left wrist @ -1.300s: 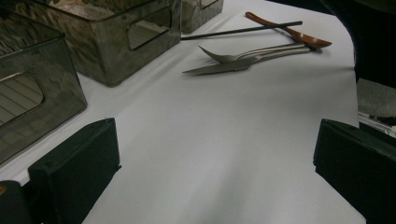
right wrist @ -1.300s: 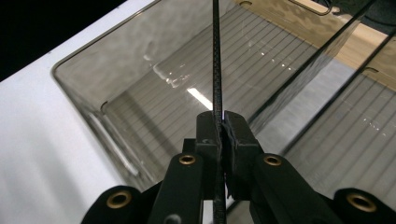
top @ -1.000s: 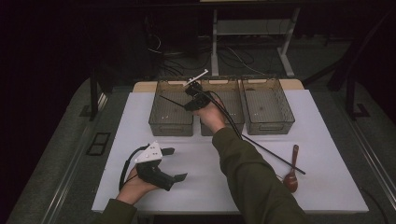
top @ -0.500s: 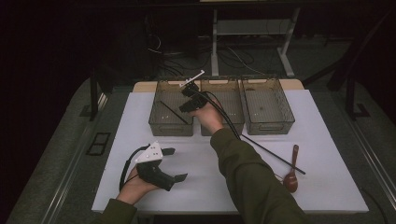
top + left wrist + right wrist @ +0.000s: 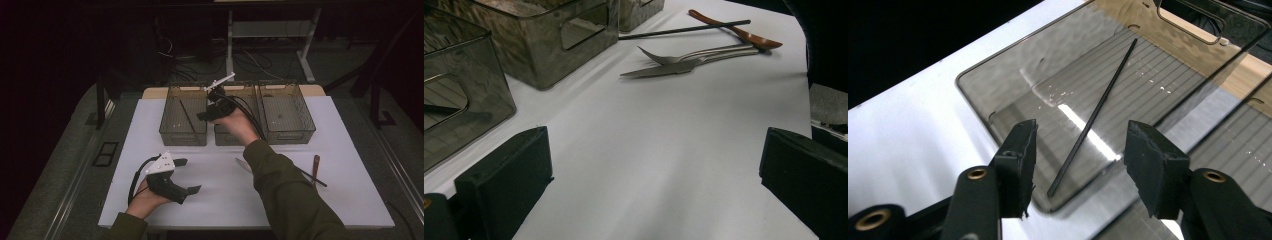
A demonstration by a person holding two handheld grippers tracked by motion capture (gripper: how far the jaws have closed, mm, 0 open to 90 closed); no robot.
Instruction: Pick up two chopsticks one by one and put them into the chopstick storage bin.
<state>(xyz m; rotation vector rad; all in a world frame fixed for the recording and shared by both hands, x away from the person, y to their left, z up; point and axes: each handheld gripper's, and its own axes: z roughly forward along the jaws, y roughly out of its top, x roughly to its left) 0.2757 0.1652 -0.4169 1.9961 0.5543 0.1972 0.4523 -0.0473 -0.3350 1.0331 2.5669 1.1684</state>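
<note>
On the left, our left tool point(image 5: 182, 176) rests low on the white counter point(image 5: 220, 200), its jaws wide apart and holding nothing. Next come three clear bins. One black chopstick point(image 5: 187, 116) already lies flat on the floor of the left bin point(image 5: 176, 136). Our right tool point(image 5: 205, 114) hangs over the edge between that bin and the middle bin point(image 5: 235, 137). Its jaws are apart and empty, and in the right gripper view the chopstick point(image 5: 1093, 117) lies just under them. Farther right, on the counter, wait another black chopstick point(image 5: 684, 30), a fork point(image 5: 696, 52), a knife point(image 5: 664, 71) and a brown spoon point(image 5: 736, 31).

We think the sorting has only begun: one piece is put away and four are left.

Compared with a second ago, our right tool has moved a little toward us and to the right. The left tool has not moved.
</note>
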